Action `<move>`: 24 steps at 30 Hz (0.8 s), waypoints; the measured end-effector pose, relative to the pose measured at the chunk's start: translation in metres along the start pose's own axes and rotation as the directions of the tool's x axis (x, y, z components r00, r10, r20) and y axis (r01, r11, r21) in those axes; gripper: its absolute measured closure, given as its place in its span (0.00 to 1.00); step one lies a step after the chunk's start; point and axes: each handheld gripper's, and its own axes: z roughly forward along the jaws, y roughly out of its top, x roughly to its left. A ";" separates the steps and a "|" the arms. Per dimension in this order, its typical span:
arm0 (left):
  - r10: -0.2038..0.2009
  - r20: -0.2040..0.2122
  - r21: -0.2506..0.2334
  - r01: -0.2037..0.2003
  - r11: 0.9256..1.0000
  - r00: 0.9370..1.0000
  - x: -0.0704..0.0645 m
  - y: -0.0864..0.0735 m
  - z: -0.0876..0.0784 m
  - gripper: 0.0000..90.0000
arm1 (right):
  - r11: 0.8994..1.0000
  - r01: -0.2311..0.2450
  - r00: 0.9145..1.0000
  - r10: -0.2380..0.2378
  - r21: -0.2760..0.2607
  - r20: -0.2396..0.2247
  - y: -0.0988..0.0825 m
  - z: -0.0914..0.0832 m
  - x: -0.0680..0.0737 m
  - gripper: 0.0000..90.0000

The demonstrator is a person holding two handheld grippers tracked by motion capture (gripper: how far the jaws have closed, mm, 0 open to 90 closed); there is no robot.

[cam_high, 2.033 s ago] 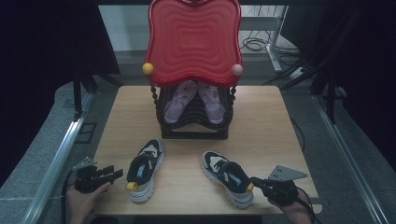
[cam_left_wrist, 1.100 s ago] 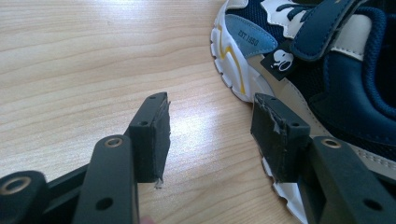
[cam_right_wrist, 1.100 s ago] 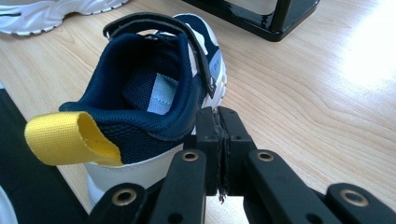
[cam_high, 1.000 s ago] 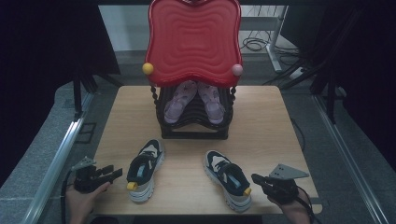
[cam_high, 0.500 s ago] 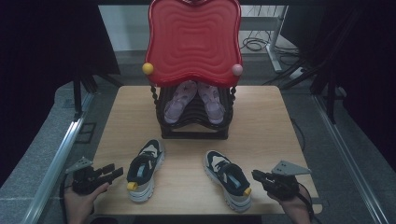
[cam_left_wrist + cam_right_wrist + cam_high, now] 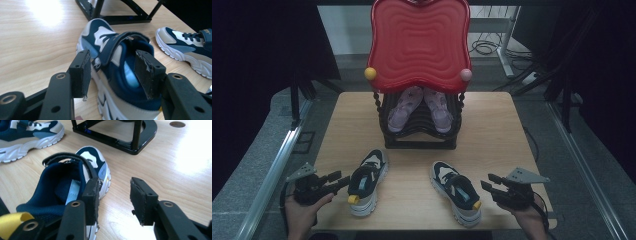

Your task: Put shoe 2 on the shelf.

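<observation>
On the wooden table, low in frame, the left sneaker sits just right of the wide-open, empty left gripper, the right sneaker just left of the right gripper, whose jaws have just been opening, empty.

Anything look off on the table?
Only small things. The two navy sneakers, left sneaker and right sneaker, splay apart, toes angled differently. Pad edges on the left gripper look frayed and chipped.
</observation>
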 end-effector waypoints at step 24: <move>0.034 -0.020 0.146 -0.031 0.989 0.999 0.000 0.012 0.041 0.65 | 0.998 -0.062 0.994 0.059 -0.029 -0.096 0.022 0.009 0.007 0.51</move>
